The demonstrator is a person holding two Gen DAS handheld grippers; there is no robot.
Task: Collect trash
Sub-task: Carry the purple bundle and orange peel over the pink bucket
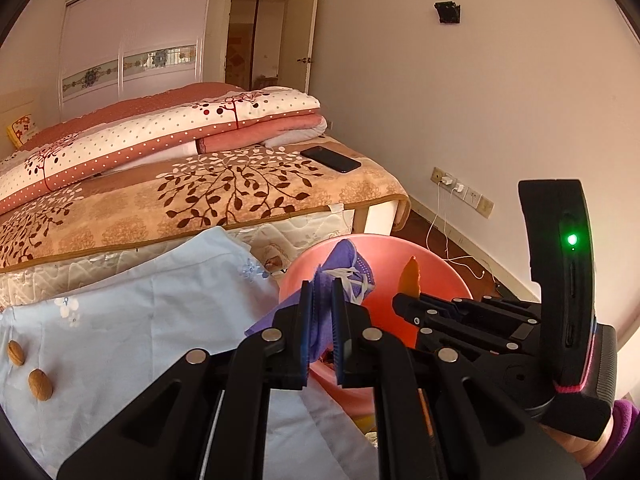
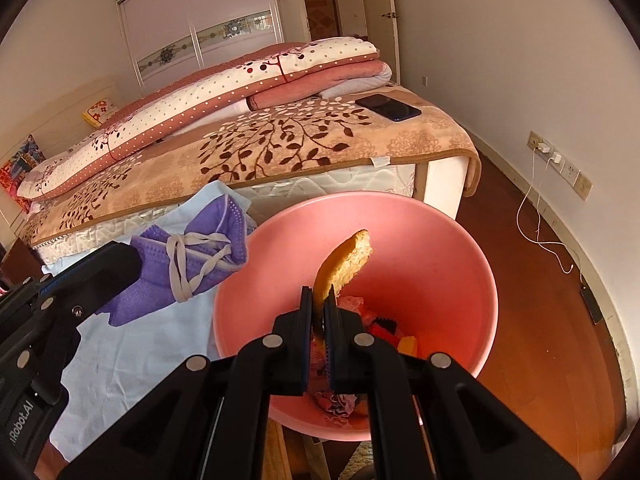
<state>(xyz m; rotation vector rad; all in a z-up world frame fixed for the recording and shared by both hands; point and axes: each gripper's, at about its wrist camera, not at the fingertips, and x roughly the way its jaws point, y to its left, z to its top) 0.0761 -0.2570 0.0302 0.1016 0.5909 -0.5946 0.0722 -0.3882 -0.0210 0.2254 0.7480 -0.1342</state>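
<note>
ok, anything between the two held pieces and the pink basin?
Nothing visible. The right gripper holds the orange peel over the basin, with only open air and trash below. The left gripper holds the purple mask at the basin's left rim, over the blue cloth.

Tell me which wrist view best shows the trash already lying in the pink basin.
The right wrist view: it looks down into the pink basin, showing the mixed trash at the bottom. In the left wrist view the basin's bottom is hidden behind both hand-held grippers.
</note>
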